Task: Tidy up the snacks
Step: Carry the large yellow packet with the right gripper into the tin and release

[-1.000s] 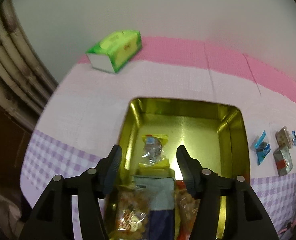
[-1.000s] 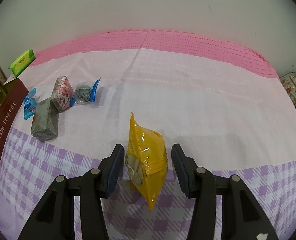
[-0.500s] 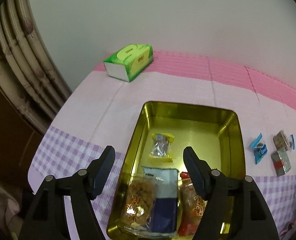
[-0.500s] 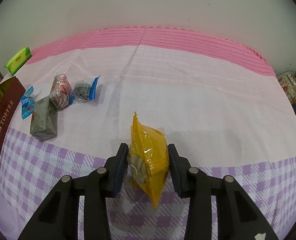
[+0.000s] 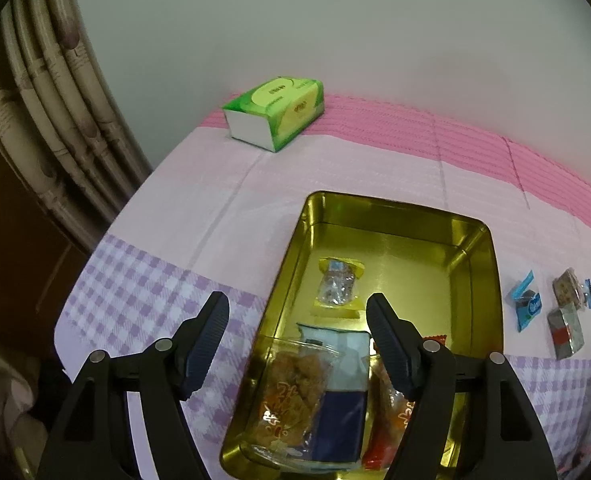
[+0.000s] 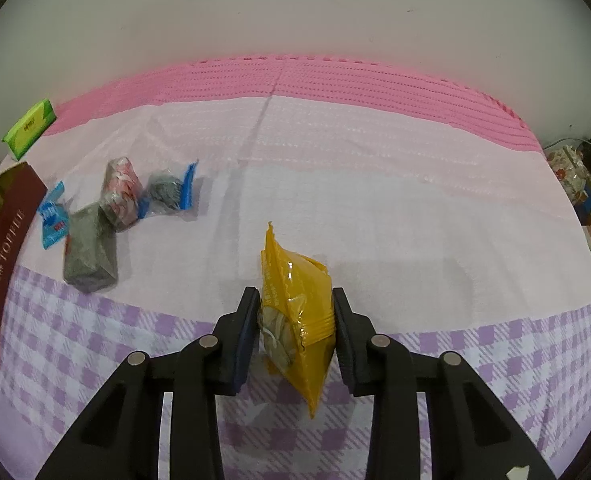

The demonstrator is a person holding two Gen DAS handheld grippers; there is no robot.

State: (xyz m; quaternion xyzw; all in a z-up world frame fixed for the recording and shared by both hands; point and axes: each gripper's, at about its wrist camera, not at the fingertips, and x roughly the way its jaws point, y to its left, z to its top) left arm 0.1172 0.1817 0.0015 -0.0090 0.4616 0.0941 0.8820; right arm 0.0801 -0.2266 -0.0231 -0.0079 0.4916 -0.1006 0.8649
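Low in the right wrist frame, the right gripper [image 6: 295, 322] has just been closing and now pinches an upright yellow snack packet [image 6: 297, 316], whose lower tip hangs between the fingers. The left gripper [image 5: 297, 338] stands wide, holding nothing, over the gold tin [image 5: 481, 264] at lower centre. Its fingers hide parts of the packets [image 5: 337, 396] inside, their print unreadable.

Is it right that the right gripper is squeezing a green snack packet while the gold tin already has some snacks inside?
Not quite. The packet squeezed by the right gripper is yellow, not green, as the right wrist view shows. Its jaws have just been closing on it. The rest is right: the gold tin already holds some snacks.
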